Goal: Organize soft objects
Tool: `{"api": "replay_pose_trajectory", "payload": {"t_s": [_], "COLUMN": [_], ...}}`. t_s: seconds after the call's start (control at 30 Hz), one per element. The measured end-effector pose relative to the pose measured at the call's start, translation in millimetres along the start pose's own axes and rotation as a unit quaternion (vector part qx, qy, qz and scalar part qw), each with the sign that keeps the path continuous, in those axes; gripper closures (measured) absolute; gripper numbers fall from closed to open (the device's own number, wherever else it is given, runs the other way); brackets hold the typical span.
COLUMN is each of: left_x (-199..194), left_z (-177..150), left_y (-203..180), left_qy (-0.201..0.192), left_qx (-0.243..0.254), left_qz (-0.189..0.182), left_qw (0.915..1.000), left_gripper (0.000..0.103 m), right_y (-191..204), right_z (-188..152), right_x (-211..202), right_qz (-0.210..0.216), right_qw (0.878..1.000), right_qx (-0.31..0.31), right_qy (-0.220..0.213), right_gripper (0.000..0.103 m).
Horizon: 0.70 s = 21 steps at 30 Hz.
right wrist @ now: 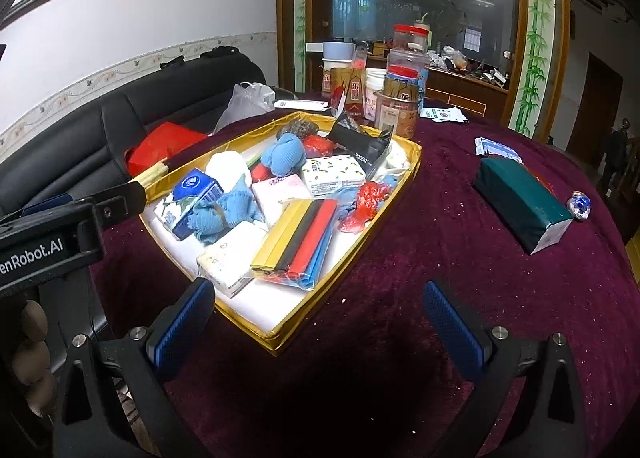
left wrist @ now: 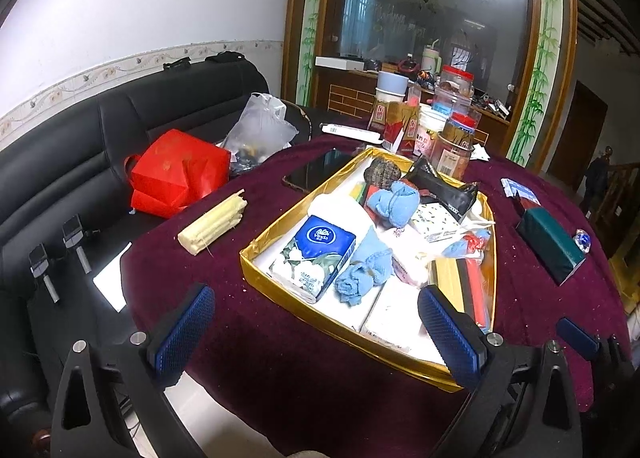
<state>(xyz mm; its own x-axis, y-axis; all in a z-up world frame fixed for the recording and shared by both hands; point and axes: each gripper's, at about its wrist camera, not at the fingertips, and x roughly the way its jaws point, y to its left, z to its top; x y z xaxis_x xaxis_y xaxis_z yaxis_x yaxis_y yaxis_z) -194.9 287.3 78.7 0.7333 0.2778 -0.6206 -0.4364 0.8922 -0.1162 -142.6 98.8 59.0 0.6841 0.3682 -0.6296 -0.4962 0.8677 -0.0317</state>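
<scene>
We are hovering both claws released, left claw (left wrist: 316, 332) and right claw (right wrist: 320, 322), gripping nothing. Soft things are sitting in tray (right wrist: 360, 225) mid-surface: blue sock (right wrist: 282, 155), tissue pack (left wrist: 314, 254). We are judging sock next: approaching from above, pinching its bulk, lifting slowly.

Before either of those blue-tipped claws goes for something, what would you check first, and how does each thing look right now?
1. Left gripper open and holding nothing: ok.
2. Right gripper open and holding nothing: ok.
3. Gold tray flat on the maroon tablecloth: ok.
4. Soft things within the tray, such as the blue knitted bundle: ok.
5. Green box outside the tray, soft or not: cannot tell.
6. Room left in the crowded tray: cannot tell.
</scene>
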Motion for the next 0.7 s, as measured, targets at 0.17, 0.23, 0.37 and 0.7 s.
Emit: {"api": "replay_pose_trajectory", "payload": {"t_s": [0.17, 0.23, 0.37, 0.7], "left_x": [6.5, 9.3, 14.6, 24.6], "left_z": [-1.3, -1.6, -2.9, -3.6], "left_y": [2.3, 2.9, 4.0, 5.1], "left_qy": [0.012, 0.016, 0.023, 0.048], "left_qx": [-0.003, -0.005, -0.005, -0.005], "left_qz": [-0.001, -0.002, -0.004, -0.013], "left_qw": [0.9999, 0.9999, 0.9997, 0.9988], "left_gripper": [0.001, 0.001, 0.001, 0.001], "right_y": [3.0, 4.3, 5.7, 2.5], "right_z": [1.0, 0.7, -0.7, 0.6], "right_x": [3.9, 5.2, 9.3, 15.4], "right_qz": [0.001, 0.001, 0.002, 0.008], "right_qw": [1.0, 1.0, 1.0, 1.0], "right_qx": [-0.005, -0.007, -0.01, -0.007], "right_qy": [0.006, 0.008, 0.015, 0.026], "right_gripper": [0.0, 0.0, 0.0, 0.0]}}
